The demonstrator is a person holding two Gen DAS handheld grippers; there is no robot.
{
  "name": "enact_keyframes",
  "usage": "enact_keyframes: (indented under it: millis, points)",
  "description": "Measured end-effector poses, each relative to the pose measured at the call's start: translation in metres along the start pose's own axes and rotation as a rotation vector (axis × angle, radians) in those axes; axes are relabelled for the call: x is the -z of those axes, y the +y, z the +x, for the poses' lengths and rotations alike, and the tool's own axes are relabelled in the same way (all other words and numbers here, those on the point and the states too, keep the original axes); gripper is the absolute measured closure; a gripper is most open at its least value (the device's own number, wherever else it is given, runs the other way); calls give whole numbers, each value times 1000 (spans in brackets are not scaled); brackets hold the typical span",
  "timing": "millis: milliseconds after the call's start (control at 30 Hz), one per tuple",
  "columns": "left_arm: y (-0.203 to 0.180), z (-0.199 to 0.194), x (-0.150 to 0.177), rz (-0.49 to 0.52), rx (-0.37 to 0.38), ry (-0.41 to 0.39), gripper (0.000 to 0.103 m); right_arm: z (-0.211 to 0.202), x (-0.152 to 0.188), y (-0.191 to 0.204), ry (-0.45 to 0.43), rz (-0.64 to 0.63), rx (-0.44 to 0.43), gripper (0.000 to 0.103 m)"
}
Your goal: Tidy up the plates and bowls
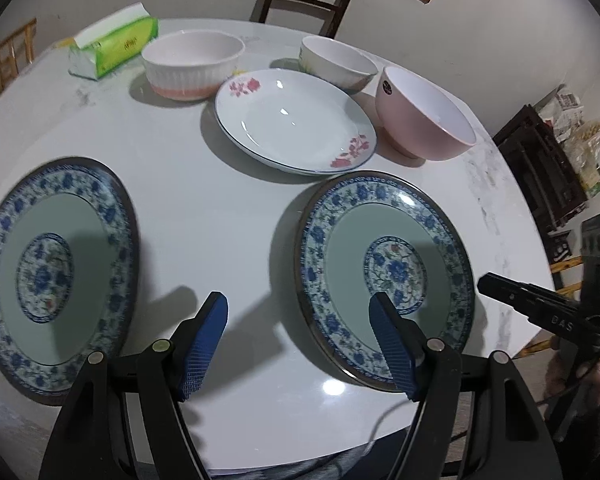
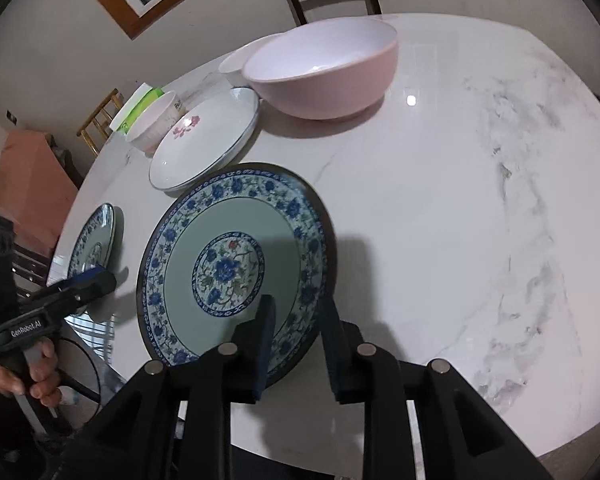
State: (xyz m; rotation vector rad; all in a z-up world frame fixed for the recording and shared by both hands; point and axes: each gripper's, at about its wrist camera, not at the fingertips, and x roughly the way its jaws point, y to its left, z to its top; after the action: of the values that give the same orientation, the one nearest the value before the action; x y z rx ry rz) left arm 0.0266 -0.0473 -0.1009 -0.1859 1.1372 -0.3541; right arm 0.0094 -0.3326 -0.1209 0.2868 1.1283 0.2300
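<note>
Two blue plates lie flat on the bench; we see the nearer one (image 2: 236, 268) under our right gripper (image 2: 296, 344), its narrow jaws straddling the rim, empty. Left gripper (image 1: 300, 344) gapes wide between both plates.

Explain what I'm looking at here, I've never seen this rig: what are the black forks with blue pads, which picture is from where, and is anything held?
No robot arm here: a person holds two hand-held grippers, each with a fisheye camera looking along its fingers. One picture is from the left gripper, the other from the right gripper.

On the marble table lie two blue-patterned plates, one at left and one at right, a pink-flowered white plate, a pink bowl, a ribbed bowl, a smaller white bowl and a tissue pack.

The left jaws are open and empty. The right jaws stand narrowly apart over the right plate's rim, gripping nothing yet.
</note>
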Motion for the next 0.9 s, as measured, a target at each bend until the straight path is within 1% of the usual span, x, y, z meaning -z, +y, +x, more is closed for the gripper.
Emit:
enact_keyframes:
  millis: [100, 200, 267, 333, 400, 500, 600, 633, 800, 900]
  points:
    - [3, 7, -2, -43, 65, 34, 34, 5, -5, -14, 8, 55, -56, 80]
    - [5, 14, -4, -69, 103, 65, 34, 12, -10, -27, 8, 110, -120, 80]
    - [7, 18, -5, -91, 123, 85, 35, 18, -11, -33, 26, 136, -154, 80]
    - [8, 23, -7, -113, 140, 101, 35, 26, -12, -41, 43, 175, -205, 80]
    - [8, 25, -9, -120, 145, 104, 35, 31, -12, -46, 47, 190, -216, 77]
    - [10, 29, -10, -128, 151, 112, 35, 34, -12, -47, 44, 194, -231, 78]
    - [11, 33, -10, -136, 161, 120, 40, 39, -13, -46, 49, 184, -241, 77]
    - [12, 35, -10, -139, 164, 126, 43, 39, -12, -47, 53, 182, -241, 77]
    - [15, 42, -10, -150, 172, 140, 47, 46, -14, -44, 63, 172, -253, 78]
    - [17, 45, -10, -159, 178, 151, 53, 48, -16, -41, 58, 163, -255, 78]
